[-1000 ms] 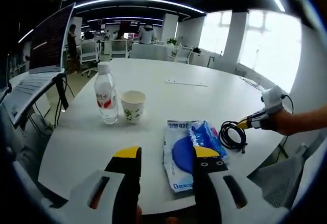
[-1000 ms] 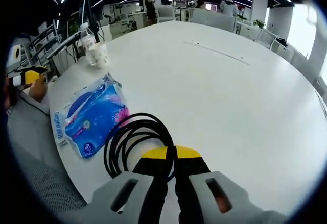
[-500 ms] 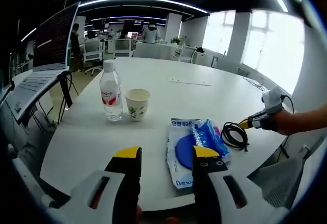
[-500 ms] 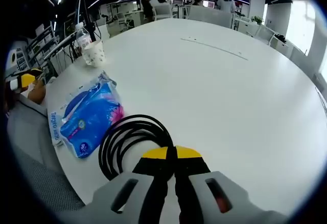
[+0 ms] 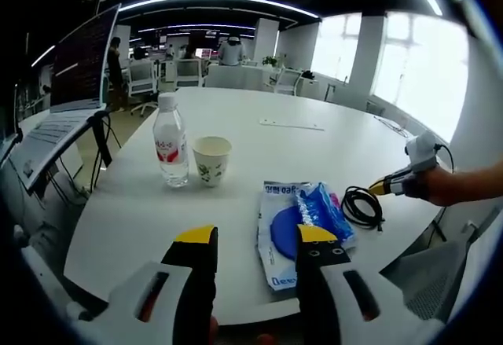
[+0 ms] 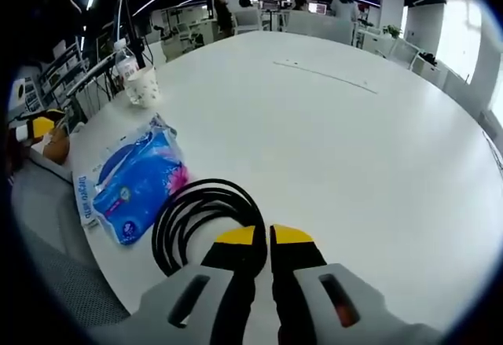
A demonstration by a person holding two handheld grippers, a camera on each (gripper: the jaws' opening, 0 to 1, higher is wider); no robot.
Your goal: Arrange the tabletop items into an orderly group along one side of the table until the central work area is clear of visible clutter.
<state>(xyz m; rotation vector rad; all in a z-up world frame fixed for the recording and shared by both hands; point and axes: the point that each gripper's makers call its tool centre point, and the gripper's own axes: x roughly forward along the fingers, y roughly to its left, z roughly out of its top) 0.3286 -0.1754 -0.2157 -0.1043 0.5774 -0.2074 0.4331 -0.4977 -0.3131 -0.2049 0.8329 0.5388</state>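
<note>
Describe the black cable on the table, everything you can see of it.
The black cable is thin, rubbery-looking cord wound in a loose round coil of several loops. It lies flat on the white table near its edge, right of the blue packet. The right hand-held gripper has its jaws nearly closed at the coil's rim.

The left gripper view looks across the worktop (image 5: pixel 259 164) from its near edge; the right gripper view faces it close from the side. Both share the blue packet (image 5: pixel 295 227) (image 6: pixel 137 188) and cable coil (image 5: pixel 363 207) (image 6: pixel 196 219).
</note>
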